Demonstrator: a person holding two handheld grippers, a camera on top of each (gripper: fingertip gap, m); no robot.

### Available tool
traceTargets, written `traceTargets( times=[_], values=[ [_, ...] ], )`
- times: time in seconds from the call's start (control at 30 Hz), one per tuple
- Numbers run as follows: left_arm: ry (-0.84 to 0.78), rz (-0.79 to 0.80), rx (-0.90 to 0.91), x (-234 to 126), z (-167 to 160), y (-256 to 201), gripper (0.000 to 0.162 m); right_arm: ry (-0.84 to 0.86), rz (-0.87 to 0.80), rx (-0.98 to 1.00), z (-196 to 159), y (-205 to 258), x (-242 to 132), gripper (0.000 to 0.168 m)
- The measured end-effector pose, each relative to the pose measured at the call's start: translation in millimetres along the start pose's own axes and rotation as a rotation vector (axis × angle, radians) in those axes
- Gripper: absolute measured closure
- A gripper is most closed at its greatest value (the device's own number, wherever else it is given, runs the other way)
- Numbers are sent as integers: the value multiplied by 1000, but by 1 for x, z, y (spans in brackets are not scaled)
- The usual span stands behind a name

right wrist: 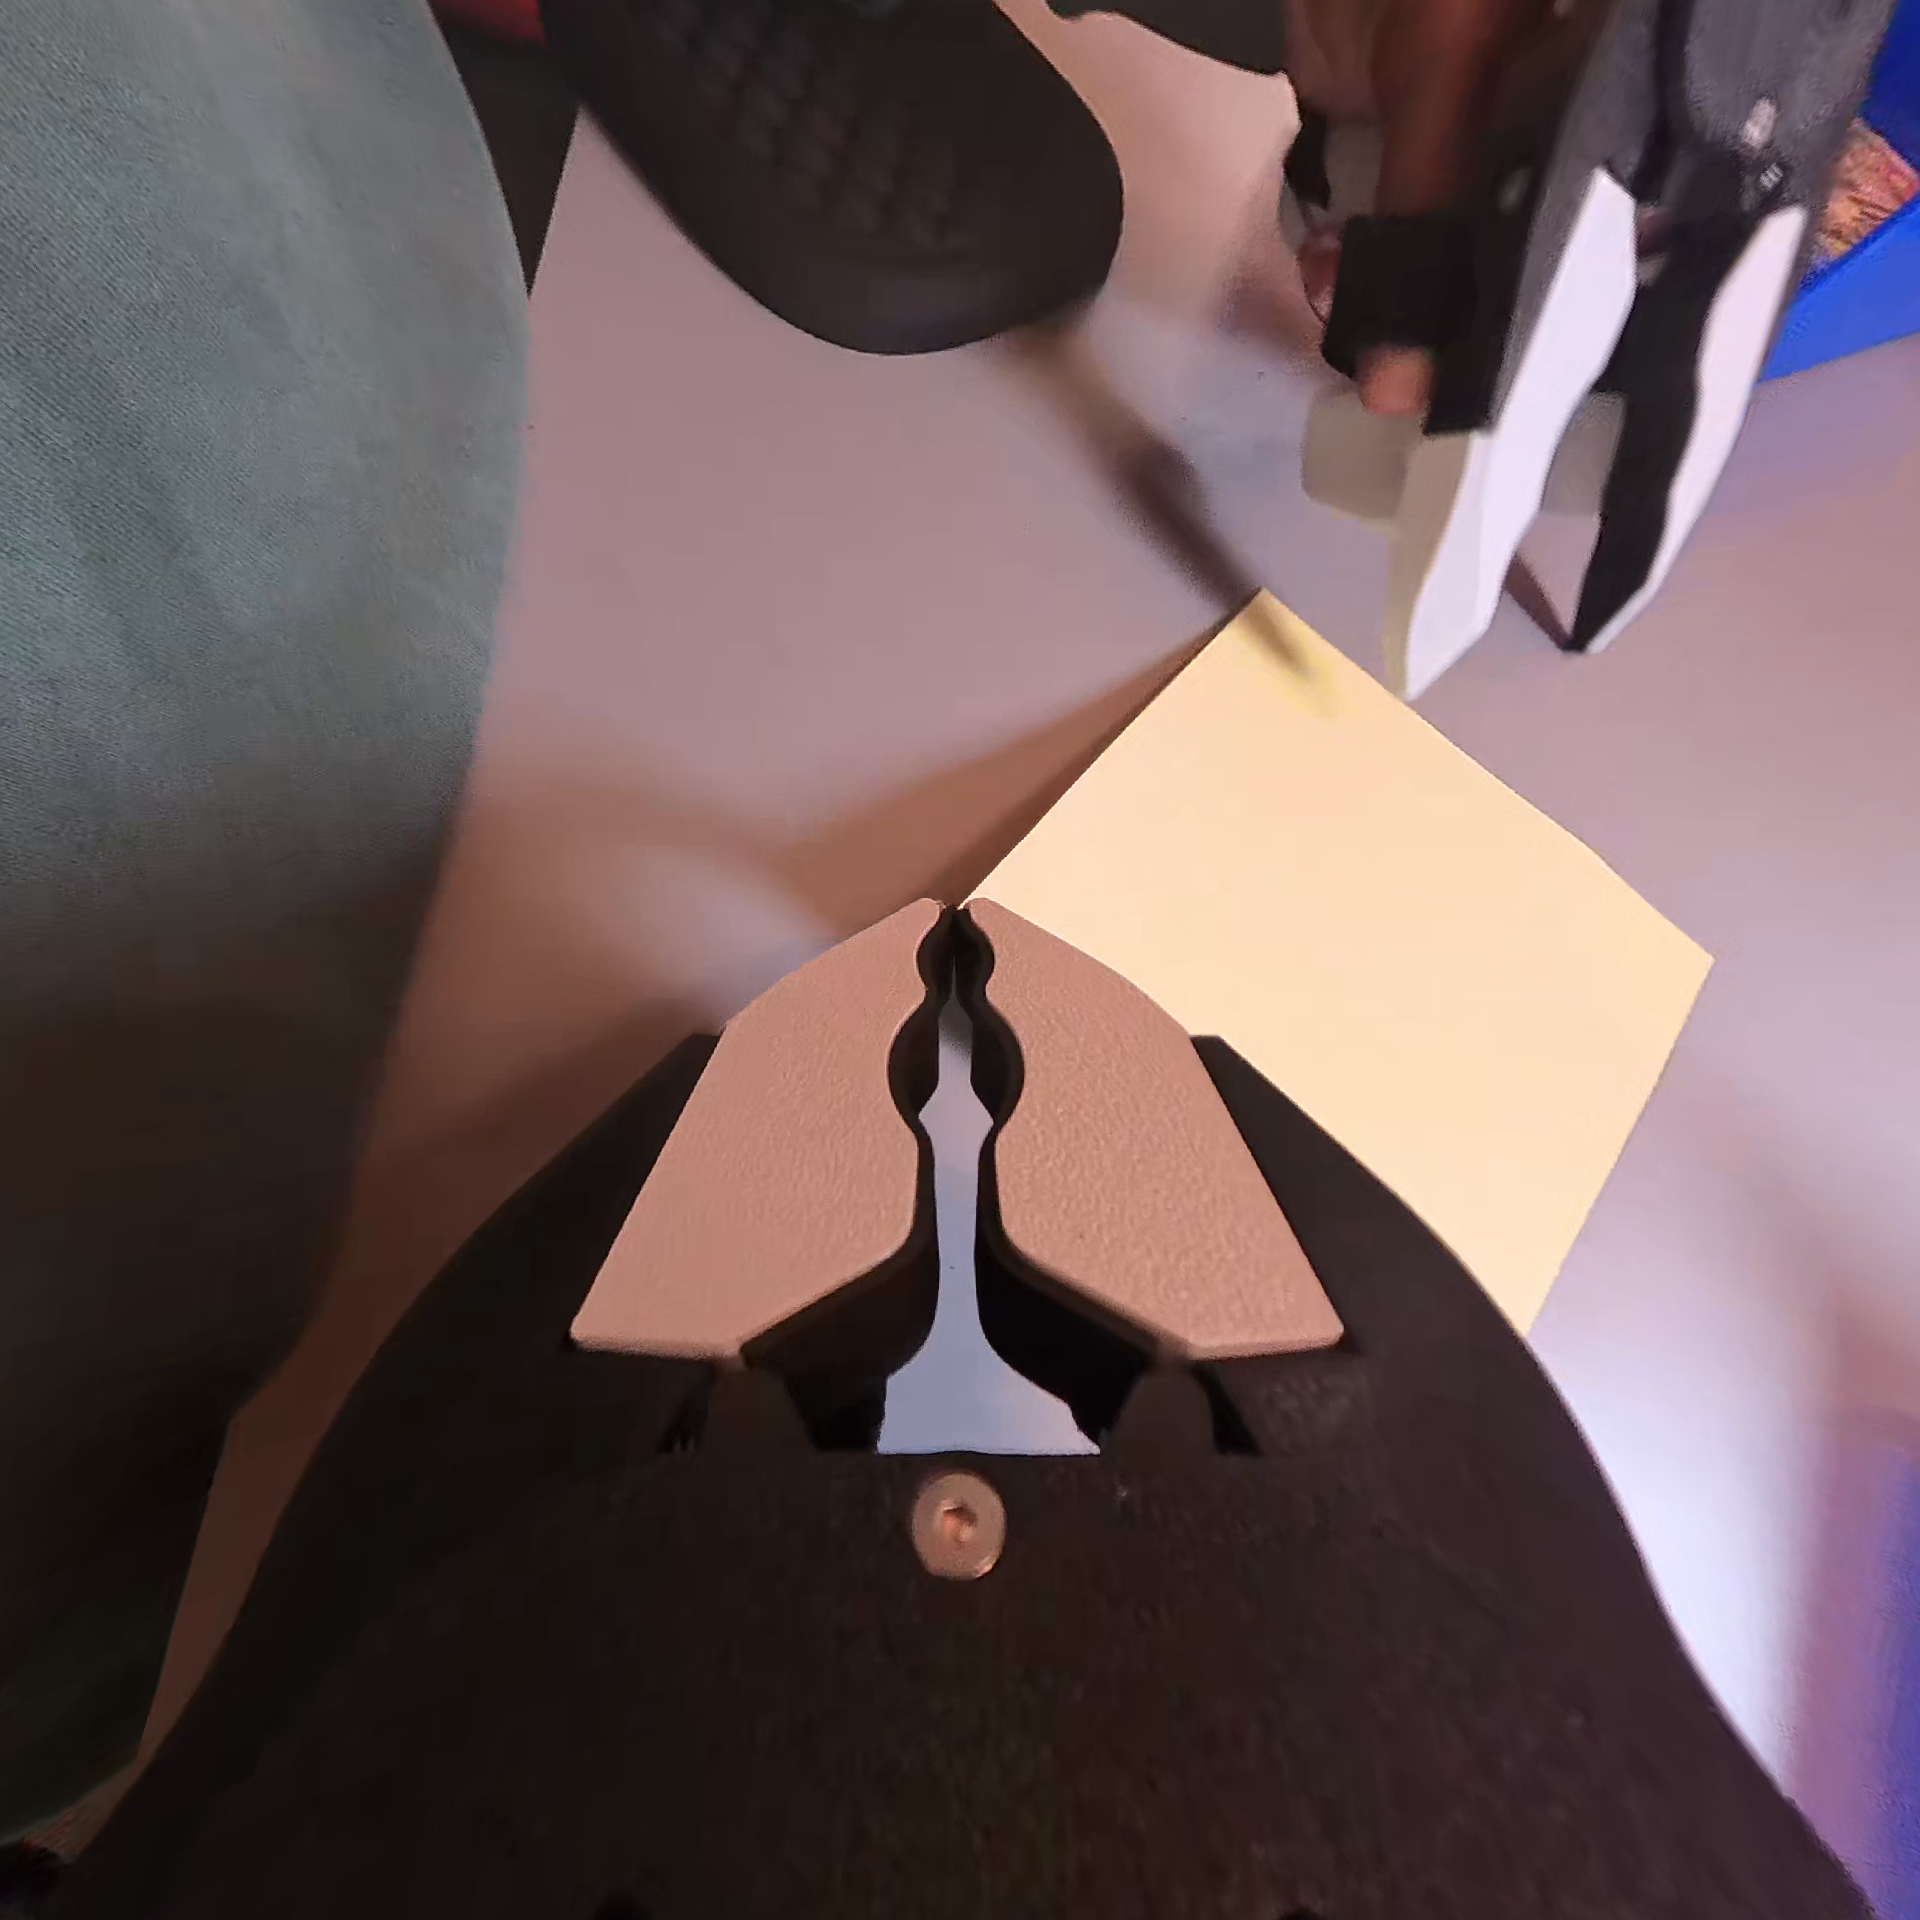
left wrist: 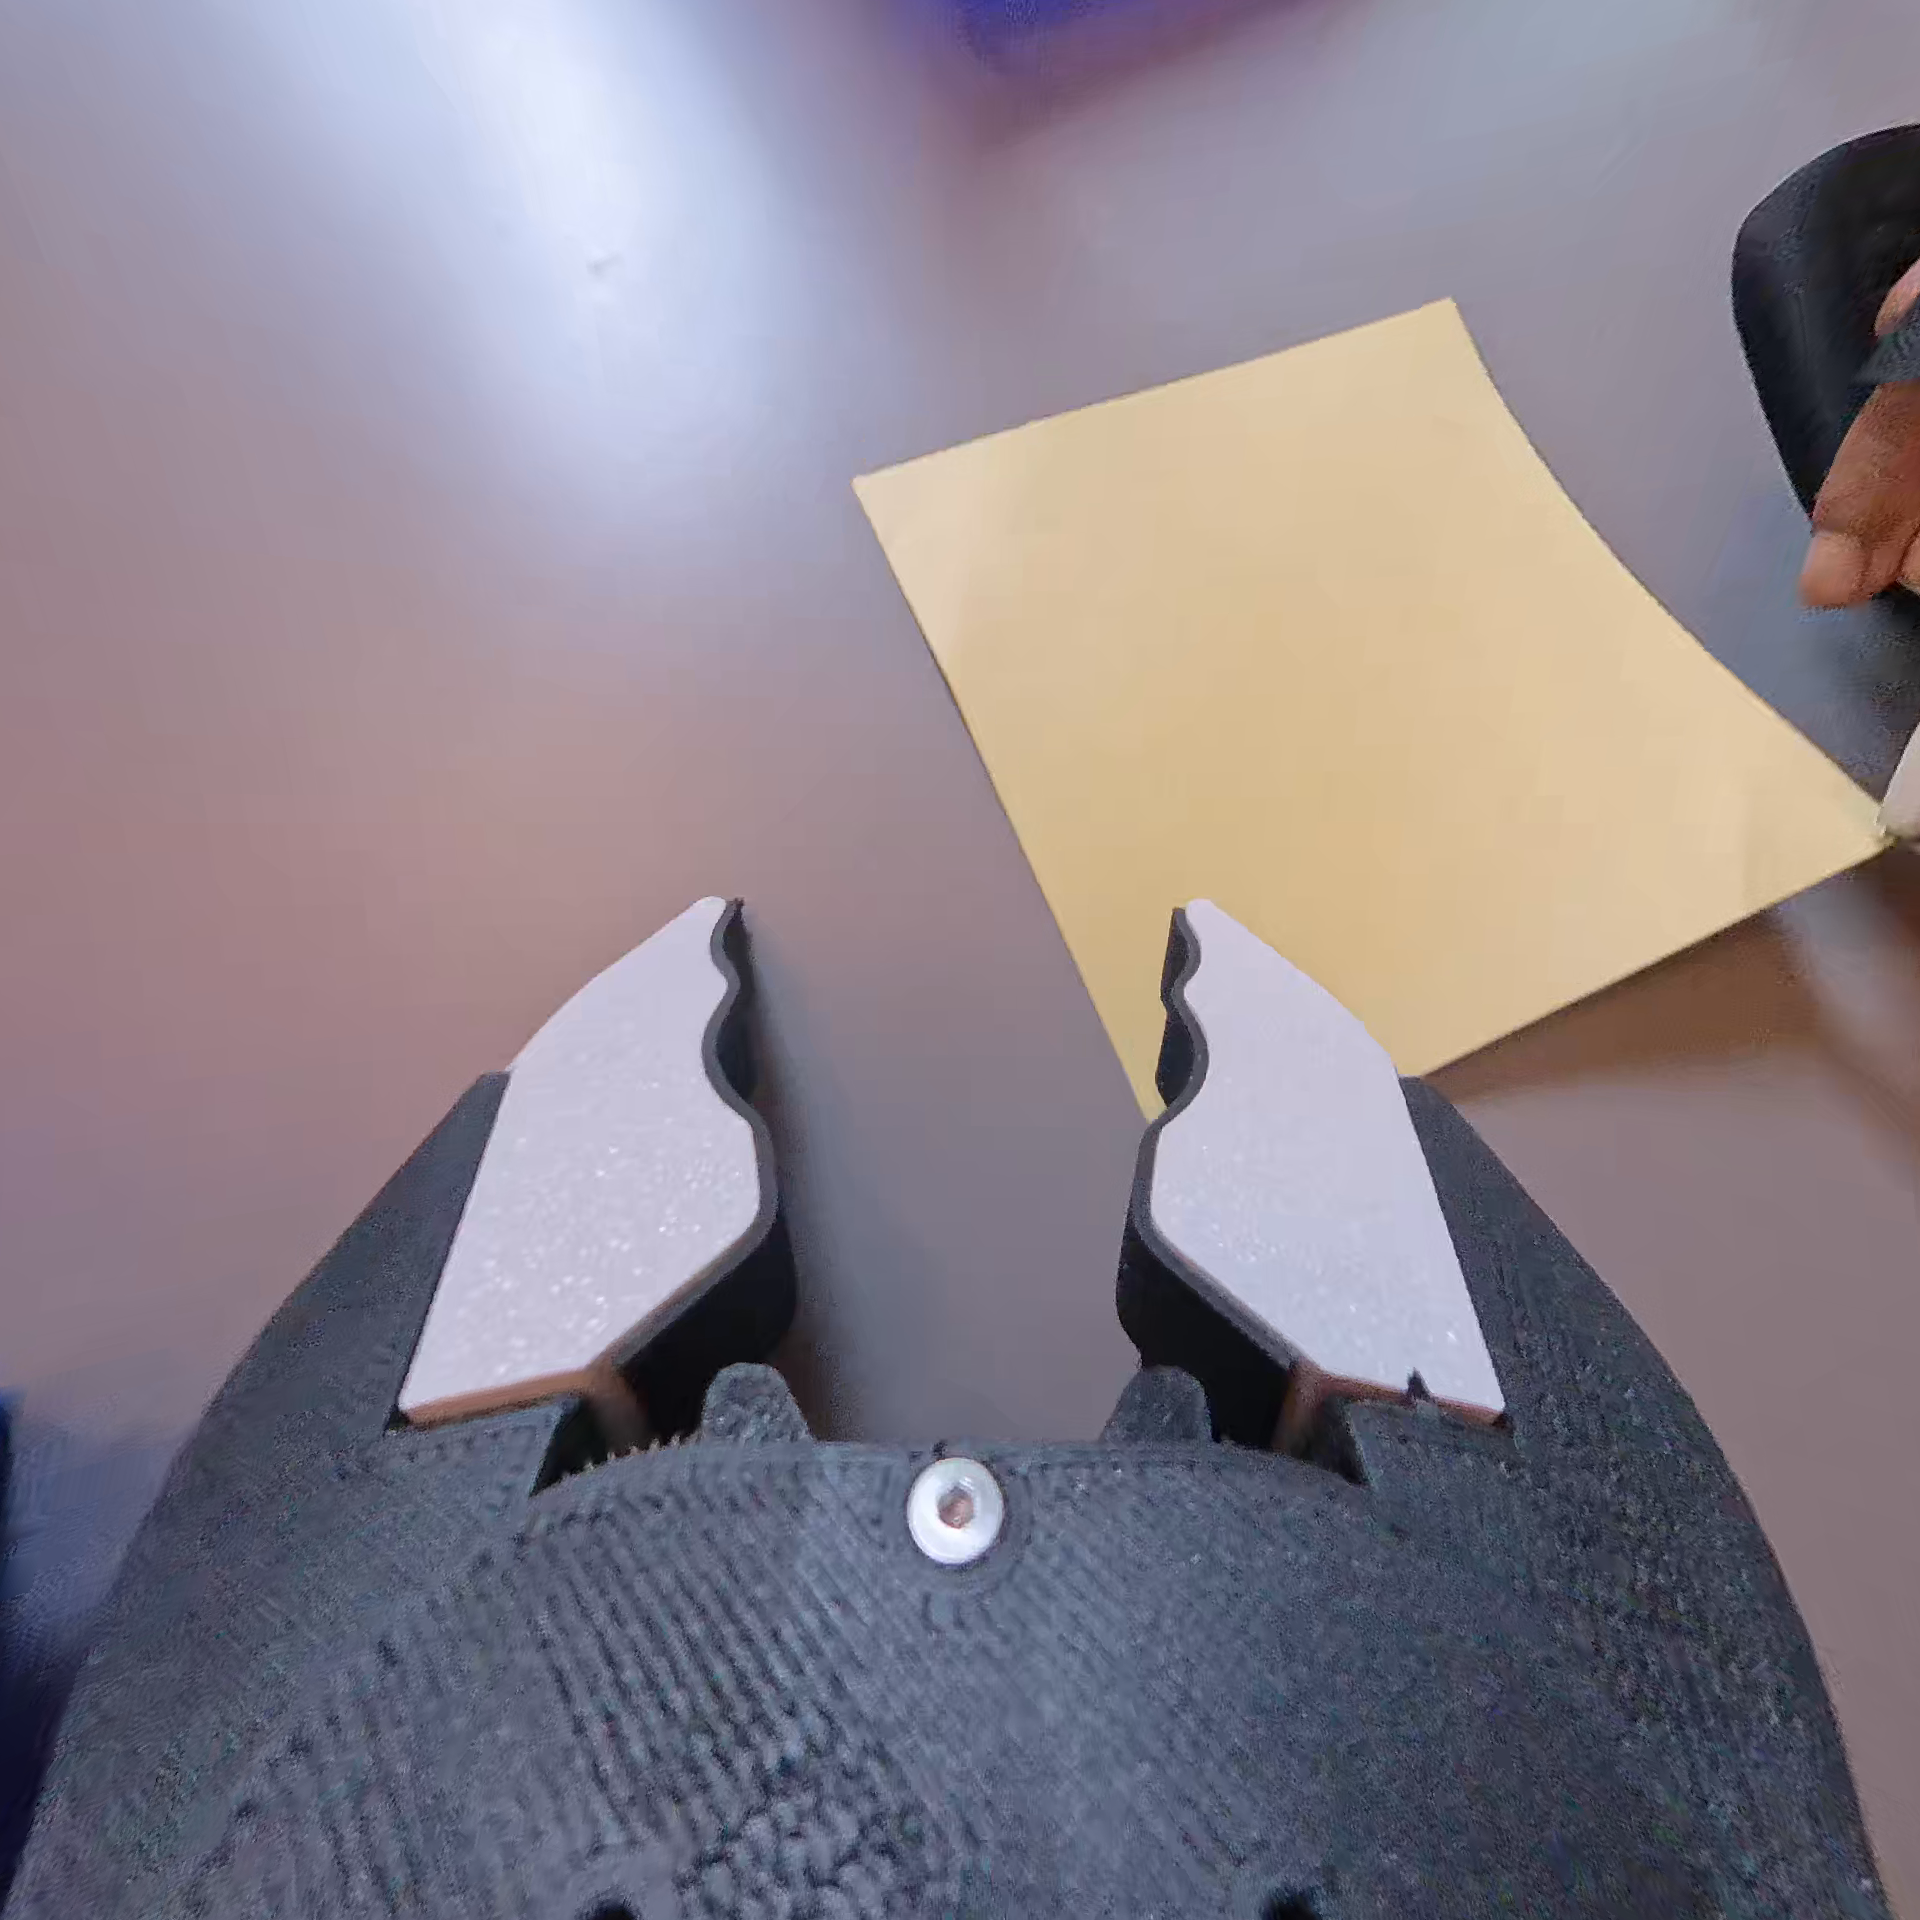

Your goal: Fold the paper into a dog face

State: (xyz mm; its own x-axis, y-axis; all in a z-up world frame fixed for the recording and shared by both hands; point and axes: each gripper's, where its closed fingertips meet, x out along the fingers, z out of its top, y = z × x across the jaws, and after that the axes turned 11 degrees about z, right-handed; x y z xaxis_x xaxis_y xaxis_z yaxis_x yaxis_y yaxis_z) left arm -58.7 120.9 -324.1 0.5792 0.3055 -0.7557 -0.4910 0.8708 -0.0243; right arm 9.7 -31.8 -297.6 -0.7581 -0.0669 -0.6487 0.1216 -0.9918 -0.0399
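Right gripper (right wrist: pixel 954 914), fingertips together, sits at yellow paper's (right wrist: pixel 1351 966) corner

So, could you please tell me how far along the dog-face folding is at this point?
Nothing looks done yet: the yellow paper lies flat on the table with no crease visible. In hand: the right tool is shut at the paper's near corner, though whether it pinches the corner is unclear. The left tool is open beside the sheet, empty. Every fold is left.
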Motion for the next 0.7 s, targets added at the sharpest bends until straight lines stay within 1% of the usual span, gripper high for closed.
traceTargets(
  times=[0.27, 0.47, 0.63, 0.67, 0.7],
  values=[
    [6, 19, 121, 31, 28, -19, 84, 38, 54, -61, 4, 9, 17, 168],
    [38, 27, 167, 42, 39, -25, 90, 38, 66, -86, 6, 13, 19, 168],
    [62, 55, 187, 44, 39, -27, 93, 31, 58, -94, 7, 14, 18, 168],
    [66, 55, 187, 44, 39, -27, 97, 31, 56, -95, 7, 13, 18, 168],
    [66, 53, 189, 43, 40, -28, 109, 33, 54, -96, 7, 13, 18, 168]
  ],
)
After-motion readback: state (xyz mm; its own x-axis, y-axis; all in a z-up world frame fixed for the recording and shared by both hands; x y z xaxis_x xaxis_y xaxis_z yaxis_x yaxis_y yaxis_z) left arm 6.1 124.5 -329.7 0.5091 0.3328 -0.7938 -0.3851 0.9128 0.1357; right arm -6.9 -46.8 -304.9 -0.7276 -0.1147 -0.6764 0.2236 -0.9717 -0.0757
